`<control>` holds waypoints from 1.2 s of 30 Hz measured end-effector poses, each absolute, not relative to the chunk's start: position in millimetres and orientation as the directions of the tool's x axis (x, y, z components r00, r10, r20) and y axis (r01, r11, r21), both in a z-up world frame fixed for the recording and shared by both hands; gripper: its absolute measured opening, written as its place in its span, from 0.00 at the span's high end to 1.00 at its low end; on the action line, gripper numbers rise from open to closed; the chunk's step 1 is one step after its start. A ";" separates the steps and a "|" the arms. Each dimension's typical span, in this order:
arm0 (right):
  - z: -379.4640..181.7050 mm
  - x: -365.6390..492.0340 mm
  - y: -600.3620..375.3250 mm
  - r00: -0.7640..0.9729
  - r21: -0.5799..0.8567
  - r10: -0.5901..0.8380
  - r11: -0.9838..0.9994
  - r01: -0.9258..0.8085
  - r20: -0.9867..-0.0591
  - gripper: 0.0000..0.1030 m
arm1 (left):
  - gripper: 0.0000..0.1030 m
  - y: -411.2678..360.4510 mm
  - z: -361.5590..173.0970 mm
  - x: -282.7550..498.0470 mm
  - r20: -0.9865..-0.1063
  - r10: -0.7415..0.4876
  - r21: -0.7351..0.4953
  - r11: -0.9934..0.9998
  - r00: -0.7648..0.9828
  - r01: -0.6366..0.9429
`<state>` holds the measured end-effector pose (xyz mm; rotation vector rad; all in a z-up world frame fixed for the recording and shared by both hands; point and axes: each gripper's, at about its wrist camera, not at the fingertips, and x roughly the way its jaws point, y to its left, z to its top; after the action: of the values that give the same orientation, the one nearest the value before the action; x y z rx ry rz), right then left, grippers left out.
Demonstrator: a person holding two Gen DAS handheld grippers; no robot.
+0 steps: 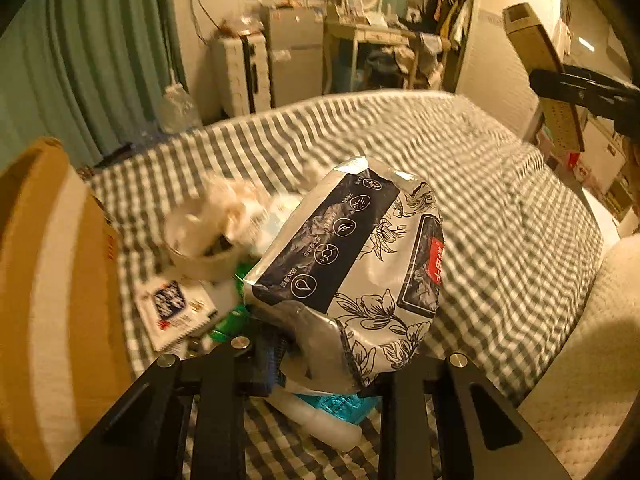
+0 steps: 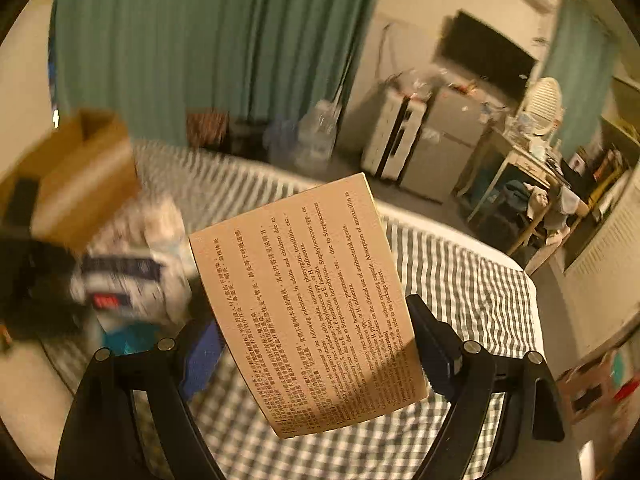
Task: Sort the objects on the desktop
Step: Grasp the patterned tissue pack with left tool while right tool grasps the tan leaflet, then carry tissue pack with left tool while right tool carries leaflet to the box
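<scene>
Silver pouch [image 1: 352, 264] with black flower print sits pinched at its lower edge in the narrowed left gripper [image 1: 320, 364], lifted above the clutter near the left edge of the checked bed [image 1: 500, 208], while the right gripper [image 2: 320, 344], lifted over the bed, clamps a flat tan box [image 2: 308, 304] of printed text between widely spread fingers.
</scene>
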<state>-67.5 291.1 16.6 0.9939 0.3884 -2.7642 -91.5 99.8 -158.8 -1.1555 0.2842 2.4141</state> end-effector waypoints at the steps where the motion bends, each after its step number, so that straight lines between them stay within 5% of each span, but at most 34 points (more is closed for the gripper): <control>1: 24.0 -67.6 289.6 -0.778 -0.178 -0.078 -0.955 0.238 -0.623 0.18 | 0.75 99.2 -153.4 -91.3 -0.771 0.307 -0.009 -0.881 -0.558 -0.473; 25: 128.7 38.5 221.7 -0.951 0.118 -0.188 -0.980 0.163 -0.247 0.18 | 0.75 11.6 4.2 -9.9 -0.444 0.193 0.003 -0.976 -0.875 -0.217; 36: 145.6 54.5 166.3 -0.950 0.158 -0.264 -0.958 0.239 -0.169 0.18 | 0.75 -56.4 31.8 14.5 -0.402 0.108 -0.036 -0.994 -0.909 -0.102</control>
<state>54.5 166.3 145.6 0.2746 -0.1973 -2.8656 14.5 -56.4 31.8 -0.6269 -0.0216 2.9683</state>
